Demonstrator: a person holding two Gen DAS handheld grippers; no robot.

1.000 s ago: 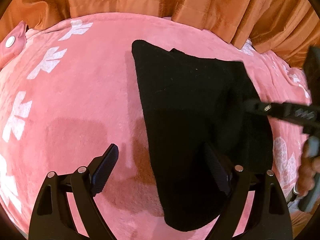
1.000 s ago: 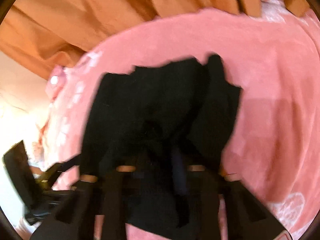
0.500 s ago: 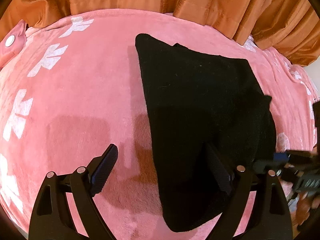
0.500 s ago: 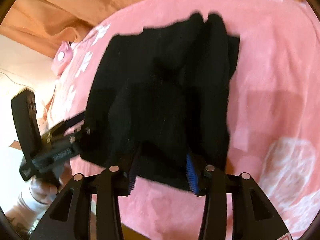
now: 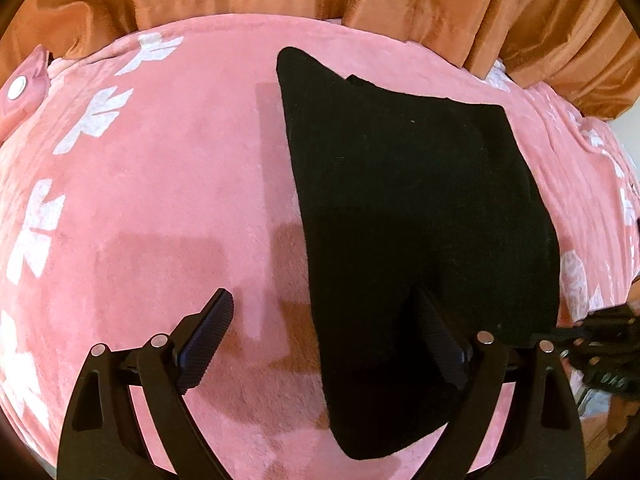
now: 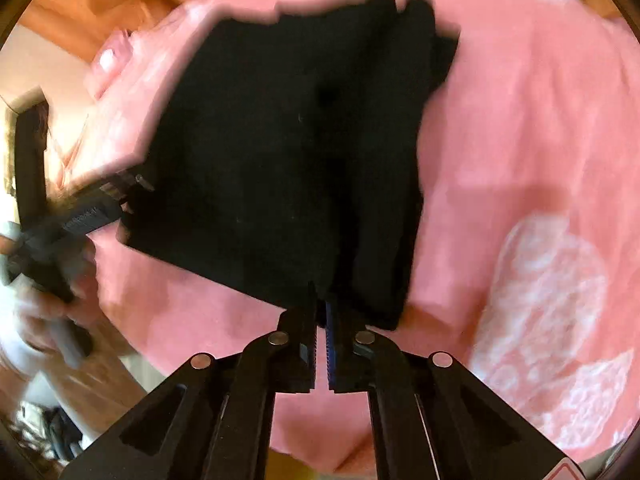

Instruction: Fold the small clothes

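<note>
Black garment (image 5: 420, 216) is spread on the pink bed cover (image 5: 160, 208), its long axis run from 12 to 6 o'clock. Its near hem is pinched by the right gripper (image 6: 322, 320), whose jaws have just been closing onto it. The left gripper (image 5: 332, 332) is held spread over the garment's left edge, nothing gripped.

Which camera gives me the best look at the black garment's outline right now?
Left wrist: the black garment lies sharp, most edges visible on the pink blanket. Right wrist shows it blurred, with the right gripper shut on its near edge.
</note>
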